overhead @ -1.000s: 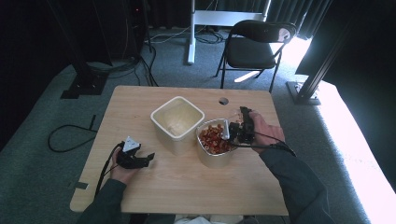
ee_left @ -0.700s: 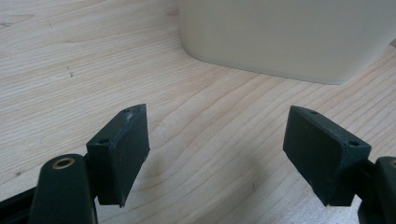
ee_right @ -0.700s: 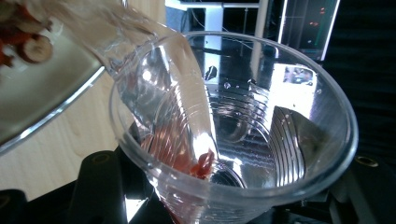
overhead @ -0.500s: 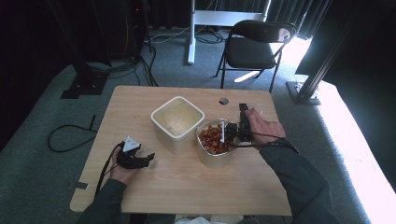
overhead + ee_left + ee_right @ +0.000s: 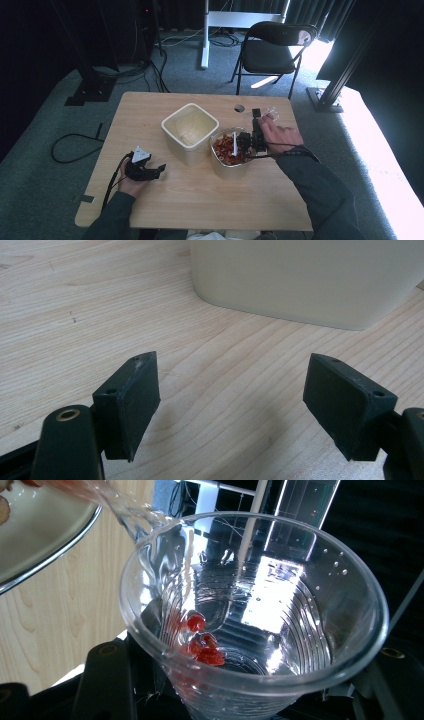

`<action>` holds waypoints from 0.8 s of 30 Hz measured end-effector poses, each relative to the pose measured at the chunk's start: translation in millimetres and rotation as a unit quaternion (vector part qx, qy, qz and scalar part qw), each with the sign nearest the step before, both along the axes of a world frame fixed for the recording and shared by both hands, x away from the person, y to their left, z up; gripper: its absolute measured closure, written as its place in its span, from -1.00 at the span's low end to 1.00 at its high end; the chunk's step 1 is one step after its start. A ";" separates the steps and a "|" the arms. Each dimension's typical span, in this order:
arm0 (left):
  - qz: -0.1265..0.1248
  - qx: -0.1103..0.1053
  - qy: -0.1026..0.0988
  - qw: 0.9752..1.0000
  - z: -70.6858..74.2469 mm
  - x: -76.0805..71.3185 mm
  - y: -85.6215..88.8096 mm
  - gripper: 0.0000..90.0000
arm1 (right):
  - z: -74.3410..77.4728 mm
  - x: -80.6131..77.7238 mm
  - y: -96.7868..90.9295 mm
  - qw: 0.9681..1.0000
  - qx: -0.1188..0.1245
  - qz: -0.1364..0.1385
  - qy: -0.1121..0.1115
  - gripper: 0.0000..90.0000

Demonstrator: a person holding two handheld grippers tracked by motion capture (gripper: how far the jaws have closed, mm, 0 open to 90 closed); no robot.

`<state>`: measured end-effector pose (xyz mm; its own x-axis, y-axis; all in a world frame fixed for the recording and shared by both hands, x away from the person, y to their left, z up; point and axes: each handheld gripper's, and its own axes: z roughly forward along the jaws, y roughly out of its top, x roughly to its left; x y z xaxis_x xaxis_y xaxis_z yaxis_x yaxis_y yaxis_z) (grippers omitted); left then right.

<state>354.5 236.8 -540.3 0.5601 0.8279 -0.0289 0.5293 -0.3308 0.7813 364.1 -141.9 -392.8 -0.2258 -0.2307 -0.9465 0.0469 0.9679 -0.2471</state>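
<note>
A metal bowl [image 5: 218,163] holding red pieces [image 5: 226,149] and a white spoon [image 5: 234,139] stands right of centre on the table. My right gripper [image 5: 259,121] is at the bowl's right rim, shut on a clear plastic cup [image 5: 270,111]. In the right gripper view the cup [image 5: 260,625] lies tilted between the jaws with a few red pieces [image 5: 202,642] at its bottom, and the bowl's rim [image 5: 47,555] is at upper left. My left gripper [image 5: 158,170] rests on the table at front left, open with nothing in it [image 5: 230,405].
A white square container [image 5: 190,131] stands beside the bowl, its wall [image 5: 310,280] just ahead of the left jaws. The wooden table [image 5: 200,200] has a small hole [image 5: 239,107] near its far edge. Beyond the table stands a black folding chair [image 5: 272,50].
My right hand has shifted slightly left toward the bowl with the cup. The left gripper has not moved.
</note>
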 end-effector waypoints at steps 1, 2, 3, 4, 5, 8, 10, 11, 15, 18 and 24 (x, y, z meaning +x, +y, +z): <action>0.000 0.000 0.000 1.000 0.0 0.0 0.0 -0.48 | -0.5 -0.3 0.6 1.000 -0.005 0.002 -0.003 -0.19; 0.000 0.000 0.000 1.000 -0.1 0.0 -0.1 -0.49 | -0.7 -0.8 1.6 1.000 -0.007 0.002 -0.003 -0.19; 0.000 0.000 0.000 1.000 -0.2 0.1 -0.1 -0.49 | -1.2 -1.4 2.4 1.000 -0.009 0.004 -0.004 -0.19; 0.000 0.000 0.000 1.000 -0.2 0.1 -0.2 -0.49 | -1.6 -2.0 3.7 1.000 -0.014 0.006 -0.006 -0.19; 0.000 -0.001 0.000 1.000 -0.2 0.1 -0.3 -0.49 | -1.5 -2.2 4.7 1.000 -0.018 0.008 -0.007 -0.19; 0.000 0.000 0.000 1.000 -0.1 0.0 -0.2 -0.49 | -2.6 -3.0 7.5 0.999 -0.030 0.011 -0.010 -0.19; 0.000 0.000 0.000 1.000 -0.1 0.0 -0.2 -0.49 | -3.0 -3.8 9.8 0.999 -0.038 0.013 -0.012 -0.19; 0.000 0.000 0.000 1.000 0.0 -0.1 -0.2 -0.49 | -3.1 -4.1 10.6 0.999 -0.042 0.015 -0.013 -0.19; 0.000 -0.001 0.000 1.000 0.0 -0.1 -0.3 -0.49 | -4.3 -5.2 12.9 0.998 -0.051 0.018 -0.017 -0.19; 0.000 0.000 0.000 1.000 0.0 -0.1 -0.3 -0.48 | -6.8 -5.4 14.7 0.997 -0.071 0.020 -0.021 -0.19; -0.001 0.000 0.000 1.000 -0.1 -0.1 -0.5 -0.49 | -11.1 -12.9 22.5 0.995 -0.085 0.038 -0.027 -0.19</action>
<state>354.3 236.2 -540.5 0.5610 0.8273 -0.0294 0.5291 -0.3311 0.7813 351.2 -119.4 -403.9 -0.1509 -0.4030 -0.9027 -0.0065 0.9135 -0.4067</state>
